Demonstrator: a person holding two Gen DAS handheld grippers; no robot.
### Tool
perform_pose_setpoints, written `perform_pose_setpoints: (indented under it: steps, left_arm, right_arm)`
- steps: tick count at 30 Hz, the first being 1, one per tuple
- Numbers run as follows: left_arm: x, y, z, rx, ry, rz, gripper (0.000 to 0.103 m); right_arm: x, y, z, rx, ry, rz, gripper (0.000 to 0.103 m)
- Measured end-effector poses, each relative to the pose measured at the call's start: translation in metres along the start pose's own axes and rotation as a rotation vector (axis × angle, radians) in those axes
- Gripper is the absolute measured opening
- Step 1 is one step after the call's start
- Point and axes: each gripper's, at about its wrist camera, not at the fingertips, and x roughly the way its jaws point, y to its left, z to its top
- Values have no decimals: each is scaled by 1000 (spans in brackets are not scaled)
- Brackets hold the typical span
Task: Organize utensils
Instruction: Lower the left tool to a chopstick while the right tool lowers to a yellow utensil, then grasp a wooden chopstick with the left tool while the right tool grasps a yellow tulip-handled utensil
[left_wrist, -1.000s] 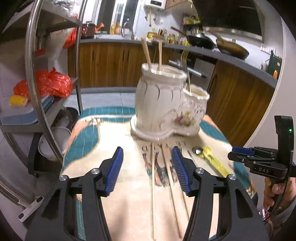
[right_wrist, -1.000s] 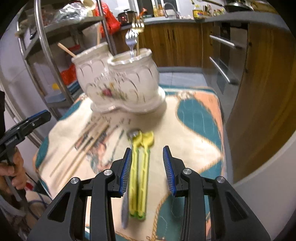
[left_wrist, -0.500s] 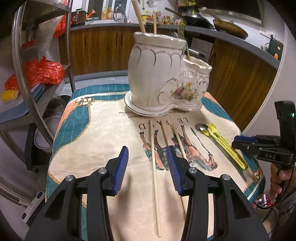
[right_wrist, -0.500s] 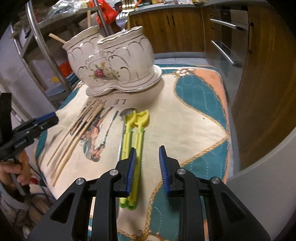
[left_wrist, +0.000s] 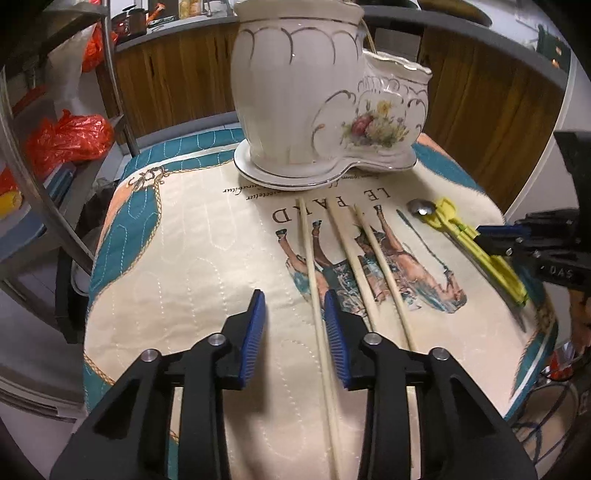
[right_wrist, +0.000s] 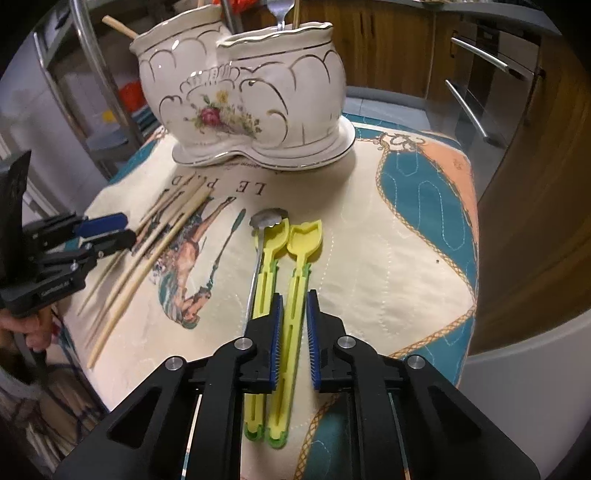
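On the quilted mat (left_wrist: 192, 258), near you, both of your grippers are closing for a pickup. Your left gripper (left_wrist: 293, 334) has the leftmost chopstick (left_wrist: 314, 280) between its jaws, close against the right pad, not yet pinched. Your right gripper (right_wrist: 291, 338) straddles the right-hand yellow utensil (right_wrist: 295, 295), with a narrow gap on each side. A metal spoon (right_wrist: 264, 221) lies just left of the yellow pair. At the far edge stands the ceramic holder (right_wrist: 258, 99), already containing a fork (right_wrist: 277, 14). Next, judge each grip firm, then lift straight up and carry the pieces toward the holder's compartments.
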Motion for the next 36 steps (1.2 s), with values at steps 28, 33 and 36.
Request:
perform_pose_setpoints:
  steps: [28,33,36]
  left_arm:
    - [19,5,40,155,387,-28,5]
    - [15,10,38,103,336,-61,4]
    - [3,14,32,59,274,-105,4]
  right_arm:
    - [23,-7,45,-138,381,-66,11]
    - [15,-14,41,-108,333,-50,11]
    - [6,-22,40,-91,289,-39,11]
